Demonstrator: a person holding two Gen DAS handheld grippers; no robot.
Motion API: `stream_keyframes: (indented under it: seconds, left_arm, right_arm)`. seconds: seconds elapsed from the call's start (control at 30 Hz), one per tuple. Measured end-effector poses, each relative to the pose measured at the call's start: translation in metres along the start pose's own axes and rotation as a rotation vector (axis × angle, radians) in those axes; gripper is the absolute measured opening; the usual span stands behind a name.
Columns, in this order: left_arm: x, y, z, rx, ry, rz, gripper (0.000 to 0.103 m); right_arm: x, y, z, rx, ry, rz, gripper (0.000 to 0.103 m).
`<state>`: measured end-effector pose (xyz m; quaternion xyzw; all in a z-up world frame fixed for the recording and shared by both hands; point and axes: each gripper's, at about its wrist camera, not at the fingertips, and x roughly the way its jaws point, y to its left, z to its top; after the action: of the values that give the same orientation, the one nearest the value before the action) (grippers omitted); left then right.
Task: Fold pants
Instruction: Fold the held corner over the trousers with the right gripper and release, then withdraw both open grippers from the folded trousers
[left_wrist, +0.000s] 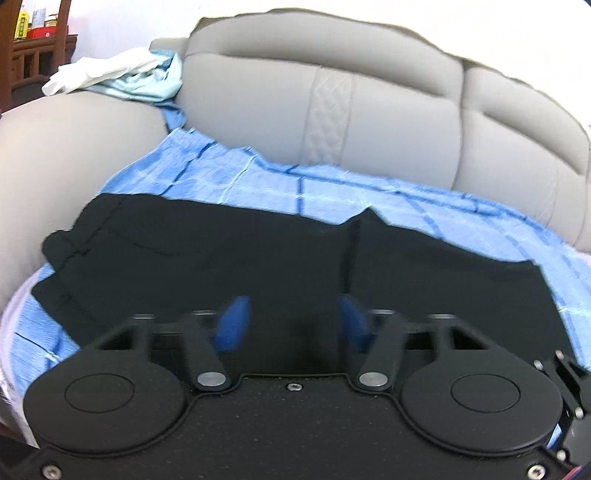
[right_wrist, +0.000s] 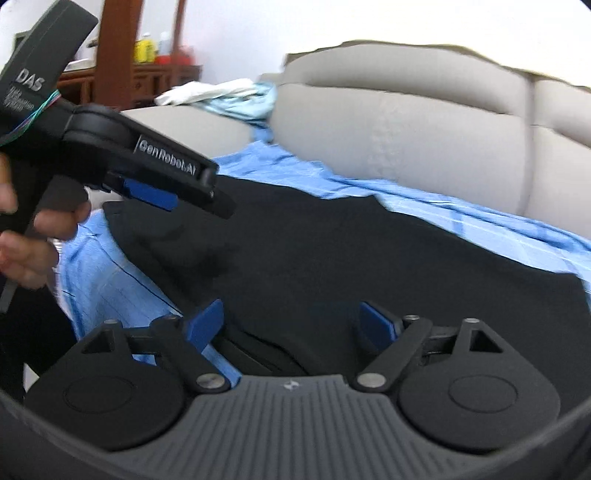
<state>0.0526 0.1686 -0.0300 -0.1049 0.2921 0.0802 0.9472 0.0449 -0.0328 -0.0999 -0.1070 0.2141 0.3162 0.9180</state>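
Black pants (left_wrist: 229, 251) lie spread flat on a blue checked sheet (left_wrist: 258, 181) over a grey sofa seat; they also show in the right wrist view (right_wrist: 332, 258). My left gripper (left_wrist: 293, 321) is open and empty, its blue fingers (left_wrist: 232, 325) just above the pants' near edge. My right gripper (right_wrist: 295, 325) is open and empty over the pants' near edge, where folded layers show. The left gripper's body (right_wrist: 147, 166), held by a hand, shows at the left in the right wrist view, above the pants' left end.
The grey sofa backrest (left_wrist: 332, 103) rises behind the sheet, and its armrest (left_wrist: 74, 140) stands at the left. White and pale blue clothes (left_wrist: 122, 74) are piled on the armrest. A wooden shelf (left_wrist: 33, 40) with bottles stands at the far left.
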Motion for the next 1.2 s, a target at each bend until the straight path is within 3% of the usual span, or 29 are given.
stream_keyframes:
  seconds: [0.03, 0.13, 0.23, 0.33, 0.4, 0.47, 0.63, 0.77, 0.97, 1.17, 1.2]
  left_arm:
    - [-0.001, -0.008, -0.002, 0.004, -0.001, -0.006, 0.017]
    - [-0.006, -0.034, -0.014, 0.028, -0.025, -0.055, 0.017]
    - [-0.004, -0.06, -0.027, 0.09, -0.021, -0.104, 0.017]
    - [0.004, -0.081, -0.04, 0.153, -0.004, -0.1, 0.021]
    - [0.013, -0.086, -0.047, 0.157, 0.02, -0.075, 0.021]
    - [0.026, -0.084, -0.053, 0.137, 0.067, -0.052, 0.021]
    - [0.026, -0.08, -0.061, 0.183, 0.034, -0.037, 0.021]
    - [0.026, -0.077, -0.064, 0.192, 0.028, -0.042, 0.021]
    - [0.027, -0.079, -0.061, 0.192, 0.041, -0.034, 0.021]
    - [0.027, -0.078, -0.058, 0.179, 0.051, -0.035, 0.022]
    - [0.028, -0.078, -0.058, 0.179, 0.053, -0.035, 0.022]
  right_arm:
    - [-0.007, -0.006, -0.005, 0.013, -0.002, -0.047, 0.09]
    - [-0.033, -0.032, -0.021, 0.115, -0.013, -0.226, 0.09]
    - [-0.059, -0.065, -0.035, 0.278, -0.045, -0.342, 0.082]
    - [-0.075, -0.089, -0.045, 0.354, -0.051, -0.469, 0.068]
    - [-0.075, -0.101, -0.053, 0.364, 0.013, -0.566, 0.048]
    - [-0.071, -0.116, -0.064, 0.403, 0.094, -0.607, 0.041]
    - [-0.074, -0.123, -0.057, 0.402, 0.095, -0.651, 0.042]
    - [-0.059, -0.139, -0.027, 0.385, 0.046, -0.576, 0.042]
    - [0.0, -0.197, 0.015, 0.556, 0.079, -0.453, 0.042]
    - [0.053, -0.211, 0.034, 0.427, 0.153, -0.459, 0.042]
    - [0.061, -0.214, 0.033, 0.414, 0.172, -0.467, 0.049]
